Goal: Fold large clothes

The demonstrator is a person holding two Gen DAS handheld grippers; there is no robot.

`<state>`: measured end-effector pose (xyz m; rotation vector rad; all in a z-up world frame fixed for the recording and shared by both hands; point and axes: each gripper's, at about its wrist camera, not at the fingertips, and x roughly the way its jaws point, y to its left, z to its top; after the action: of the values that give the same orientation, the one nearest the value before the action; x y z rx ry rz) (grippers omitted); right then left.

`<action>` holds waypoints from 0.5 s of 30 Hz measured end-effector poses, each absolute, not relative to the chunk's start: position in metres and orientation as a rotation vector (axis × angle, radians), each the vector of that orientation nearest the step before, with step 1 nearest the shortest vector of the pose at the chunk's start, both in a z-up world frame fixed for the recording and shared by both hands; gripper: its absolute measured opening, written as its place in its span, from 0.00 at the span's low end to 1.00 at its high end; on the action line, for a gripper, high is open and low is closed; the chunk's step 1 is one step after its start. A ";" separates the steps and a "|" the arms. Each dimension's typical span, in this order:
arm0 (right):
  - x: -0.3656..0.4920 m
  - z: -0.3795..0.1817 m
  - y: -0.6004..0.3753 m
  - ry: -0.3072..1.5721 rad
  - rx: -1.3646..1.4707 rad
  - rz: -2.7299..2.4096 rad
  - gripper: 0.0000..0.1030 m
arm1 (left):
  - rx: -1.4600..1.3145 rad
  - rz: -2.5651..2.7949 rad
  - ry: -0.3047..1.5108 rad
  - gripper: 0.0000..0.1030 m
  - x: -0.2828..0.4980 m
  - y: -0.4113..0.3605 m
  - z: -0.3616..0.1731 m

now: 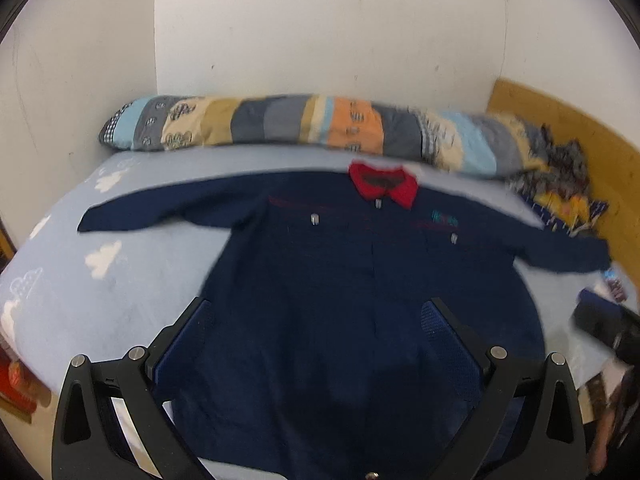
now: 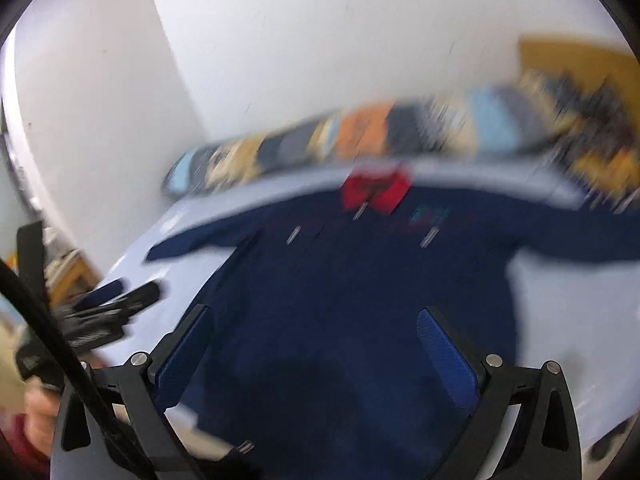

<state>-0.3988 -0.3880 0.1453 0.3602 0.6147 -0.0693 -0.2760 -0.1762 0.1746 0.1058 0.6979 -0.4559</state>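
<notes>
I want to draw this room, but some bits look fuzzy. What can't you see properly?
- Teal logo on the dark navy long-sleeved jacket: too small and blurred to read, left wrist view.
- Jacket hem: cut off by the bottom edge behind the left hand-held gripper.
- Patchwork bolster pillow: smeared by motion blur, right wrist view.
- Right sleeve end: cut off there by the frame edge.

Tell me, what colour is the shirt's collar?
Red. The collar stands out on the navy shirt, sharpest in the left wrist view.
</notes>
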 end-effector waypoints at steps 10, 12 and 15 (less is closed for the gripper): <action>-0.405 0.128 -0.392 0.637 0.269 -0.320 0.99 | 0.162 -0.395 0.624 1.00 -0.294 -0.209 0.122; -0.395 0.125 -0.392 0.664 0.285 -0.317 0.99 | 0.181 -0.417 0.658 1.00 -0.289 -0.216 0.117; -0.391 0.117 -0.398 0.683 0.302 -0.303 0.99 | 0.179 -0.428 0.691 1.00 -0.282 -0.220 0.113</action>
<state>-0.3912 -0.3979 0.1170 0.3016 0.6832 -0.3026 -0.2819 -0.2200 0.1131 0.1788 0.6906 -0.4284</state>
